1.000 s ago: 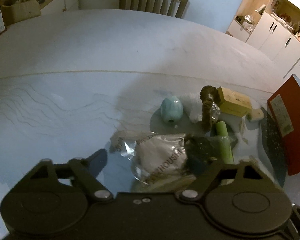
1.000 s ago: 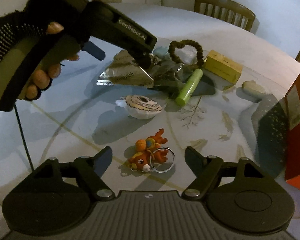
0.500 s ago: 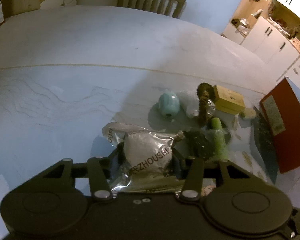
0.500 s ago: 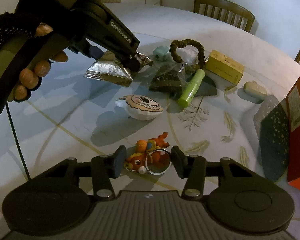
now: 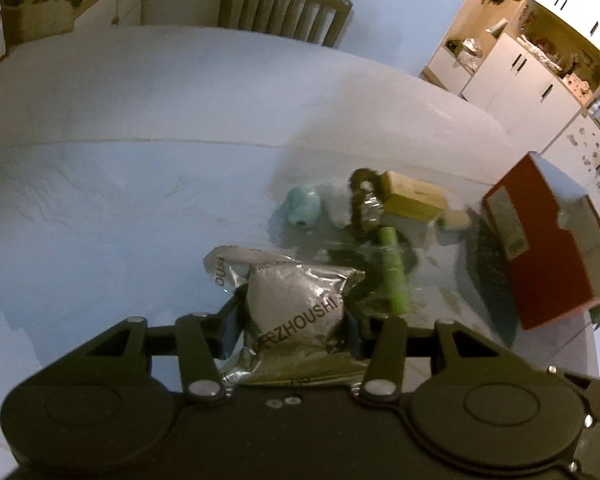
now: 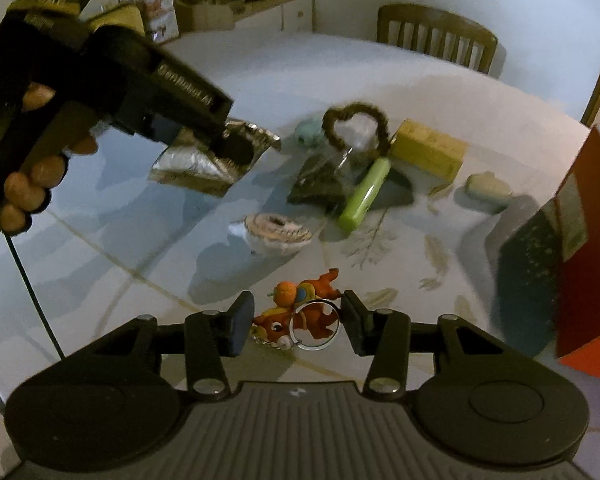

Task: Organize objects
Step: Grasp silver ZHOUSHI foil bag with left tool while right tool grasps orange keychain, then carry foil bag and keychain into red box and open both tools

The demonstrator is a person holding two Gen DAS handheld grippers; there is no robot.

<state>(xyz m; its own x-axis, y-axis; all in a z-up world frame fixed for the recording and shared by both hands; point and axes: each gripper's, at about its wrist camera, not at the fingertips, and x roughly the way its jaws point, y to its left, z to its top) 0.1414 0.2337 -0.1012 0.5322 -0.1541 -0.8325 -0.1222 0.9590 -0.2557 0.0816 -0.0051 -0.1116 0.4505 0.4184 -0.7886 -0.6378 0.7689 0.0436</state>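
My left gripper [image 5: 294, 320] is shut on a silver foil packet [image 5: 296, 308] and holds it above the table; it also shows in the right wrist view [image 6: 204, 160], hanging from the left gripper [image 6: 228, 144]. My right gripper [image 6: 298, 322] is shut on an orange toy keychain [image 6: 300, 312] with a metal ring, at table height. On the table lie a green tube [image 6: 364, 194], a brown hair loop [image 6: 356, 120], a yellow box [image 6: 428, 154], a teal egg-shaped thing [image 5: 302, 206], a round striped pouch [image 6: 276, 232] and a dark packet [image 6: 316, 186].
A red box [image 5: 548, 248] stands open at the right edge of the table. A pale soap-like lump [image 6: 488, 188] lies near it. A wooden chair [image 5: 284, 8] stands at the far side. Cupboards line the back wall.
Both grippers went from open to shut: the left on the foil packet, now lifted off the table and away from the pile, the right on the orange keychain.
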